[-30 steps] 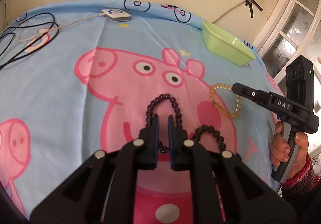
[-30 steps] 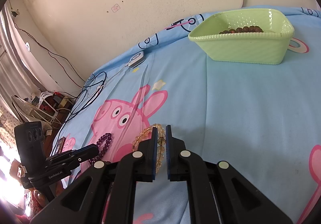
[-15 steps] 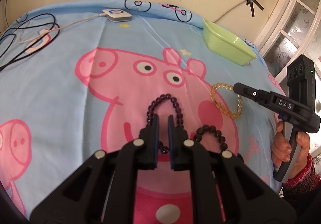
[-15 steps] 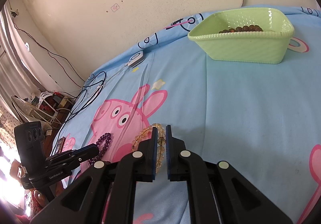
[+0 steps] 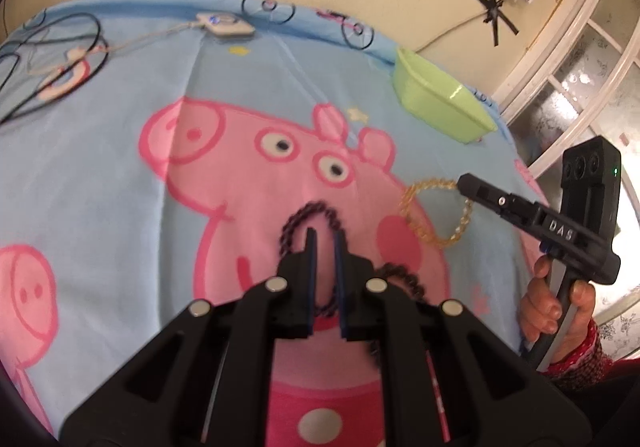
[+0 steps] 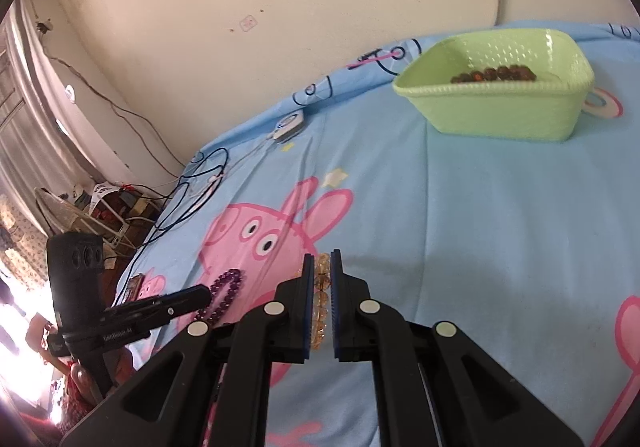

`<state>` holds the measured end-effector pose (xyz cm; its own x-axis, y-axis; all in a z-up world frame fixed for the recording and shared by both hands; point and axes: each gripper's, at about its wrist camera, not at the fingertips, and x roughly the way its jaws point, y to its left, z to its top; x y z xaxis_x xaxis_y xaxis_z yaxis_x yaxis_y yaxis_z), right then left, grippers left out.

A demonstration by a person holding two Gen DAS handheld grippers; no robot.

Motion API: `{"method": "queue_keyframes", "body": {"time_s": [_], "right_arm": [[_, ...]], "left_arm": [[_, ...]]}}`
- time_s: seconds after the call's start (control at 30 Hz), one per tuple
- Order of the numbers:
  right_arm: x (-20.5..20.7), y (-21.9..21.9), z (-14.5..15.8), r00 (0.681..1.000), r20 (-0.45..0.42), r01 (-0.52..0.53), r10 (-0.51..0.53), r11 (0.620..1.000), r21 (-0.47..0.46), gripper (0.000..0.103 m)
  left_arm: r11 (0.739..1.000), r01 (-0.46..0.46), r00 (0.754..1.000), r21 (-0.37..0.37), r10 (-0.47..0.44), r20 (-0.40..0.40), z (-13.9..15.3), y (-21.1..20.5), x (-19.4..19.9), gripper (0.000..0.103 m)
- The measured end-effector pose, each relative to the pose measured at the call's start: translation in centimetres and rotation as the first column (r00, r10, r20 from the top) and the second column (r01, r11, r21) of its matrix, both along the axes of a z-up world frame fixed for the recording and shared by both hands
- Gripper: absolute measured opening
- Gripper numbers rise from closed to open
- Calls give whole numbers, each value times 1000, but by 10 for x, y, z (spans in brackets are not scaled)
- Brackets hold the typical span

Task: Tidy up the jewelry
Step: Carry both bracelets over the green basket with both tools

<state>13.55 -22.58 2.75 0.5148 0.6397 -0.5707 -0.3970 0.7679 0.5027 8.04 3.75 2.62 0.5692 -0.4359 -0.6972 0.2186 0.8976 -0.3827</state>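
Pinching the amber bracelet (image 6: 320,295) betw right fingers (image 6: 307,299) (left pair clenched, purple bracelet (image 5: 310,213) beneath).

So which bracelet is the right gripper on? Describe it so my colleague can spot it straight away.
Start from the big pink pig printed on the blue bedsheet. By the pig's cheek lies the amber bracelet, a ring of clear yellow beads, with the right gripper shut on it. Its neighbours, the purple bracelet and the dark brown bracelet, are both opaque and much darker.
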Motion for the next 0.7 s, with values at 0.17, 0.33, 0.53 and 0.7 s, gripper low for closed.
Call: {"method": "queue_keyframes", "body": {"time_s": [0.17,0.33,0.53,0.7], "right_arm": [[0,-6,29,999,50,-23,21,999,43,0],[3,-19,46,998,70,-6,0,997,80,0],[5,-15,34,1000,30,-11,8,997,82,0],[6,-10,39,999,39,-27,24,996,82,0]], "left_arm": [[1000,10,998,27,-11,68,28,-9,7,8],[988,-15,999,151,7,52,23,-9,13,39],[981,26,1000,191,-23,-13,-1,-11,11,34],[945,11,1000,326,-12,4,-11,-23,10,7]]}}
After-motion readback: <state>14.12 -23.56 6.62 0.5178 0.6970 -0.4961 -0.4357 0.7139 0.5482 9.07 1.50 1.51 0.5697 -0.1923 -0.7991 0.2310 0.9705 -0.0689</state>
